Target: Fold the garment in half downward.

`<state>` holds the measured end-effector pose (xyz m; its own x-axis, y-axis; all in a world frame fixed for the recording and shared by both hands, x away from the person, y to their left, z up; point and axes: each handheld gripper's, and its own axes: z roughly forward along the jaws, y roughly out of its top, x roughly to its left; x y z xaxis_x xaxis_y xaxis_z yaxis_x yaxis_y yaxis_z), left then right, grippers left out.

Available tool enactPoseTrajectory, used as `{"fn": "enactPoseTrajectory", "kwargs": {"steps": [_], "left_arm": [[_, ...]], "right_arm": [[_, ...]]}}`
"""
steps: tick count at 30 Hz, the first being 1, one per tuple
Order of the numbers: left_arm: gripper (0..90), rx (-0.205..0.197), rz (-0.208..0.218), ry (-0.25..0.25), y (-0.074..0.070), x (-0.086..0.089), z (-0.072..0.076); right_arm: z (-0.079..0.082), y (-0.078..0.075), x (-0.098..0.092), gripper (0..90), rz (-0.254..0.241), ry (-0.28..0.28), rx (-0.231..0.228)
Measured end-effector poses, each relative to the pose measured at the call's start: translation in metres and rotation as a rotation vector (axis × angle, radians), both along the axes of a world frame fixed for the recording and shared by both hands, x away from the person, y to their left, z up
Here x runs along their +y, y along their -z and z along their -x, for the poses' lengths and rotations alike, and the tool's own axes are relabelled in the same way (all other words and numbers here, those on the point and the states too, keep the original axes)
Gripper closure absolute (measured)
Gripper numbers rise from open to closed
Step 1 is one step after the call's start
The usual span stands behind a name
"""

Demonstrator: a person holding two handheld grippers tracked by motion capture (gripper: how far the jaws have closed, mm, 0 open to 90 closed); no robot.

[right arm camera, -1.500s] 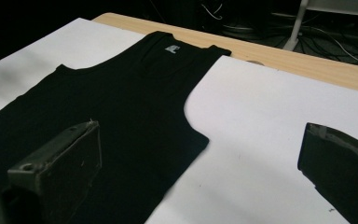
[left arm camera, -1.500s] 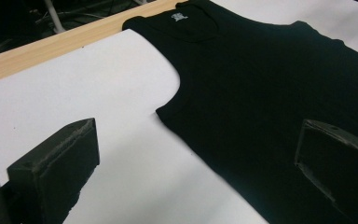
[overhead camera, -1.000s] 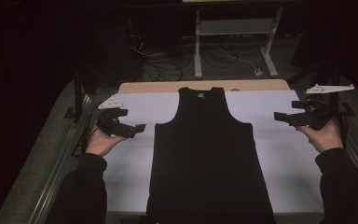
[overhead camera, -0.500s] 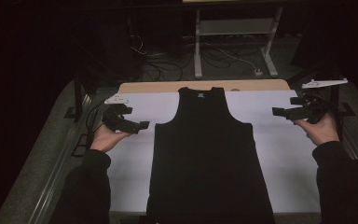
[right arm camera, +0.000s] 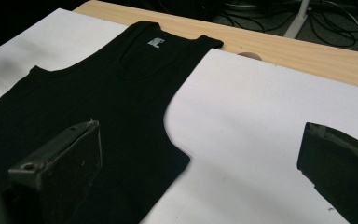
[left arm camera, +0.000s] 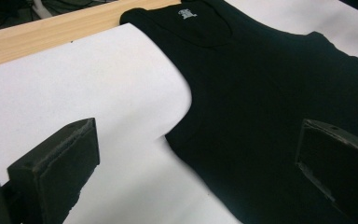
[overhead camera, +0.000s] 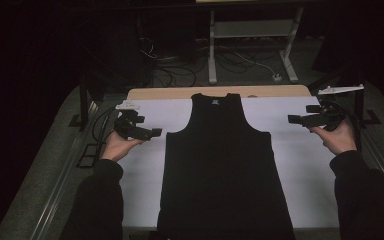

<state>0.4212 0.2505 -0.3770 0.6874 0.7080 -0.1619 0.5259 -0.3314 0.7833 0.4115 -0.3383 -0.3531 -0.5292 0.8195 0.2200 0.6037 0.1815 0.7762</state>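
**Both grippers wide, flanking the tank top at armpit level**

High view: left gripper (overhead camera: 150,132) hangs just off the black tank top (overhead camera: 225,170), tips pointing inward at the garment's left armpit notch, close to its edge but not touching. Right gripper (overhead camera: 297,119) points inward too, farther out from the right armpit, with bare white sheet (overhead camera: 300,165) between tips and fabric. So the left hand (overhead camera: 117,145) is the nearer one. Garment lies flat between the two grippers, long axis running away from the person: hem near, neck and straps far, at the wooden table edge (overhead camera: 180,93). That axis sits crosswise to both jaw directions.

Left gripper view: jaws spread wide, nothing held. Tank top (left arm camera: 270,107) lies ahead and toward the right jaw; the armhole curve falls in the gap between the jaws, white sheet (left arm camera: 74,88) under the left jaw. Neck label visible at the far end.

Right gripper view: jaws wide apart, empty. Tank top (right arm camera: 88,107) lies ahead and under the left jaw; armhole edge and side seam sit between the jaws, white sheet (right arm camera: 261,112) under the right jaw.

Versus a second ago: left gripper has moved inward and forward, closer to the armpit edge. Right gripper is roughly where it was, slightly higher up the sheet. Tank top unchanged.

My read: next move is a grab near both armholes; the right needs more inward travel.
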Motion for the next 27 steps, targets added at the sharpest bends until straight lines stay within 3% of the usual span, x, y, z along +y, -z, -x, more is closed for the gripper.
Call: {"fn": "enactPoseTrajectory", "kwargs": {"steps": [10,17,27], "left_arm": [[0.0,0.027,0.000,-0.004,0.014,-0.005,-0.010],[0.0,0.056,0.003,-0.007,0.026,-0.006,-0.017],[0.0,0.076,0.001,-0.009,0.033,-0.007,-0.021]], "right_arm": [[-0.011,0.015,0.011,0.0,0.018,-0.019,0.029],[-0.019,0.027,0.020,0.0,0.000,-0.034,0.048],[-0.028,0.043,0.034,0.0,0.011,-0.058,0.081]]}}
